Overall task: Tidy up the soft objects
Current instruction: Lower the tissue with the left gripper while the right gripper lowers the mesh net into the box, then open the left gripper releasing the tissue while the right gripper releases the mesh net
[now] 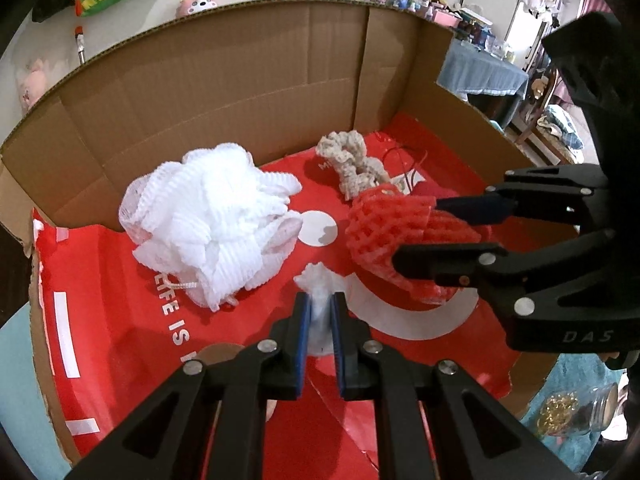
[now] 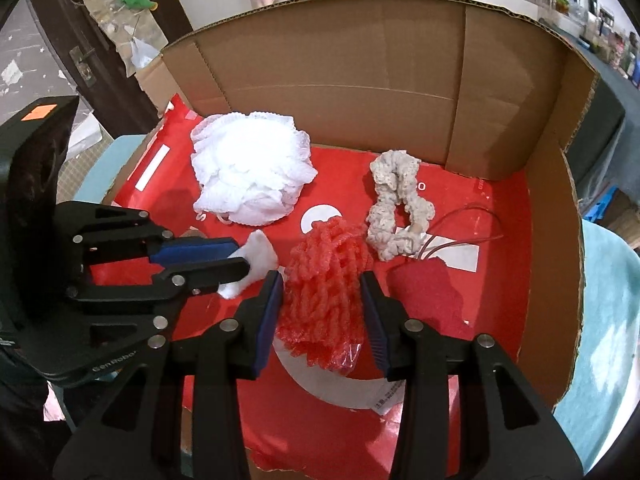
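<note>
A small white wad (image 1: 318, 280) (image 2: 260, 256) sits pinched between the blue pads of my left gripper (image 1: 320, 312) (image 2: 240, 260), low over the red floor of a cardboard box (image 1: 240, 72) (image 2: 340, 72). My right gripper (image 2: 322, 296) (image 1: 416, 230) is shut on a red foam net (image 2: 324, 256) (image 1: 380, 224), which fills the gap between its pads. The two grippers are close together, the left one to the left of the right one. A white mesh bath pouf (image 1: 212, 220) (image 2: 252, 172) and a beige knitted scrunchie (image 1: 356, 160) (image 2: 396, 208) lie further back in the box.
A red printed bag (image 1: 120, 340) (image 2: 500, 260) lines the box floor. A dark red cloth (image 2: 428, 292) with thin cords lies beside the scrunchie. Outside the box at the right a glass jar of gold bits (image 1: 576, 412) lies on a teal cover. Cluttered shelves stand beyond.
</note>
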A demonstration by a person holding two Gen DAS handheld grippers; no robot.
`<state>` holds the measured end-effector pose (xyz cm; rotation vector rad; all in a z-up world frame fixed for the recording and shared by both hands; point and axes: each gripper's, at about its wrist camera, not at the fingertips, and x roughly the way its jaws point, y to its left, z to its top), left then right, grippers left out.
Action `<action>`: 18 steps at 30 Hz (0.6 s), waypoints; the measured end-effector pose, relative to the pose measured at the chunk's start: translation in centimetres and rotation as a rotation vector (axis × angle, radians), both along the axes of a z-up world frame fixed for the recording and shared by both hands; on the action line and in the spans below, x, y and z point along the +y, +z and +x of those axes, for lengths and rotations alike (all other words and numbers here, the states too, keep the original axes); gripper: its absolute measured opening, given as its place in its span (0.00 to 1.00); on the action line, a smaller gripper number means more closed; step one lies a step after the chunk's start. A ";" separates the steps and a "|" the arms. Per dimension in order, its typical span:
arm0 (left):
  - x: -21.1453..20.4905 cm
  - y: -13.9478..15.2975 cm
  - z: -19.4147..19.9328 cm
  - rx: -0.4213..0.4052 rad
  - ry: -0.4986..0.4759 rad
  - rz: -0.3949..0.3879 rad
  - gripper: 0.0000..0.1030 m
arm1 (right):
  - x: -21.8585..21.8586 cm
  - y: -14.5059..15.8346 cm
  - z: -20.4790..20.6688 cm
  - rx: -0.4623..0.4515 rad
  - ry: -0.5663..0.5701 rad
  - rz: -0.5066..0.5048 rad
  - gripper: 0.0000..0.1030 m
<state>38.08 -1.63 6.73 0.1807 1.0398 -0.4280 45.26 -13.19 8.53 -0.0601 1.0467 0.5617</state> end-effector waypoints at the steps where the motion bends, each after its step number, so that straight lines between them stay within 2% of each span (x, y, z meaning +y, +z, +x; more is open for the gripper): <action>1: 0.0 0.0 -0.1 0.001 0.000 0.003 0.13 | 0.0 0.0 0.1 0.001 -0.001 -0.002 0.39; 5: -0.2 -0.3 0.0 0.002 0.000 0.012 0.16 | 0.4 -0.1 0.0 -0.009 0.002 -0.016 0.40; 9: -0.2 -0.4 -0.2 -0.005 0.000 0.018 0.27 | 0.7 -0.2 0.1 -0.009 0.000 -0.021 0.40; 15: 0.0 -0.4 -0.6 -0.007 0.001 0.016 0.37 | 0.6 -0.4 0.0 -0.005 -0.004 -0.018 0.41; 17: 0.2 -0.3 -0.6 -0.013 0.005 0.012 0.39 | 0.5 -0.4 -0.1 -0.002 -0.009 -0.015 0.42; 18: 0.3 -0.1 -0.8 -0.016 0.007 0.008 0.42 | 0.5 -0.4 -0.1 0.001 -0.010 -0.014 0.47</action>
